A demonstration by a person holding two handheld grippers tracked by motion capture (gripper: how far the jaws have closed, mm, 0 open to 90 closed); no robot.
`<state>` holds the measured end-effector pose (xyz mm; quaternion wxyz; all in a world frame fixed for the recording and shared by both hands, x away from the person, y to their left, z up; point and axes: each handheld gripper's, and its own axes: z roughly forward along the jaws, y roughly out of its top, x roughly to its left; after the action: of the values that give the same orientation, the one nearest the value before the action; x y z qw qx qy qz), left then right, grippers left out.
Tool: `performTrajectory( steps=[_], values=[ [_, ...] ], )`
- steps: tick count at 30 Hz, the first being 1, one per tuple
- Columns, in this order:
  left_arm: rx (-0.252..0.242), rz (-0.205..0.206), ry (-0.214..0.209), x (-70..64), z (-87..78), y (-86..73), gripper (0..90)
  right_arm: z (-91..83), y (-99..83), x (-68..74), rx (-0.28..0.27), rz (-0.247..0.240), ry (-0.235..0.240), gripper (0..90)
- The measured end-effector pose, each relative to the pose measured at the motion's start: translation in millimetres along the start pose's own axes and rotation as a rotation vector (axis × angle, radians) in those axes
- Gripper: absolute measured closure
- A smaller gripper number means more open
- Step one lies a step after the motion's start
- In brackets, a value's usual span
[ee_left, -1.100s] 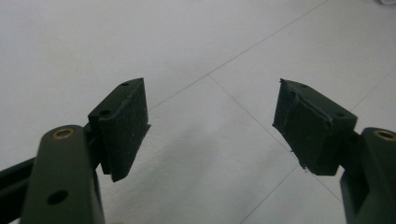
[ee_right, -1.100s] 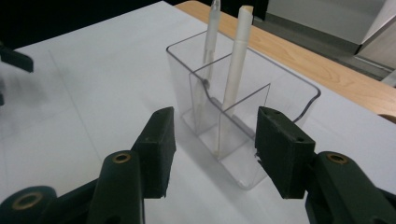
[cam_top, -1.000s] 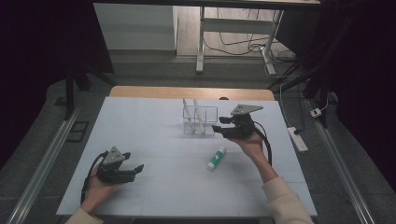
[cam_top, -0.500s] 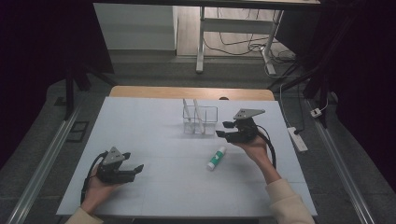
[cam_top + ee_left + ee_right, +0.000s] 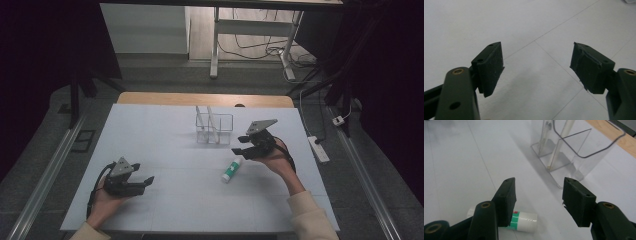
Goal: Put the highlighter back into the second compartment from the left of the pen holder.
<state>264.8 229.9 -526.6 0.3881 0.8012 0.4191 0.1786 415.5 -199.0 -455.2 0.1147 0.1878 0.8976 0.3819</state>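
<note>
- Over the last second the right gripper [image 5: 242, 150] had dropped from beside the clear organizer [image 5: 214, 128] toward the glue stick [image 5: 231, 170], which lay flat on the white table [image 5: 165, 135], just in front of the organizer and untouched.
- Its jaws stood released, empty, the stick below and behind one jaw.
- That read as the approach to a pick-up, the grasp not yet made.
- The left gripper [image 5: 145, 182] had stayed well left of the organizer, jaws wide apart and holding nothing.
</note>
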Motion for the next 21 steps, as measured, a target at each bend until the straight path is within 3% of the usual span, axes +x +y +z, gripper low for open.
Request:
performTrajectory(
  steps=[6, 21],
  values=[
    [0.0, -0.001, 0.0, 0.5, 0.0, -0.2, 26.2, 3.9, 1.0, 3.7, 0.036, -0.037, 0.025, 43.7],
    [-0.004, 0.003, -0.004, -1.5, -0.7, 1.0, 26.2, 3.6, -5.5, 5.3, 0.079, -0.047, 0.036, 43.3]
  ],
)
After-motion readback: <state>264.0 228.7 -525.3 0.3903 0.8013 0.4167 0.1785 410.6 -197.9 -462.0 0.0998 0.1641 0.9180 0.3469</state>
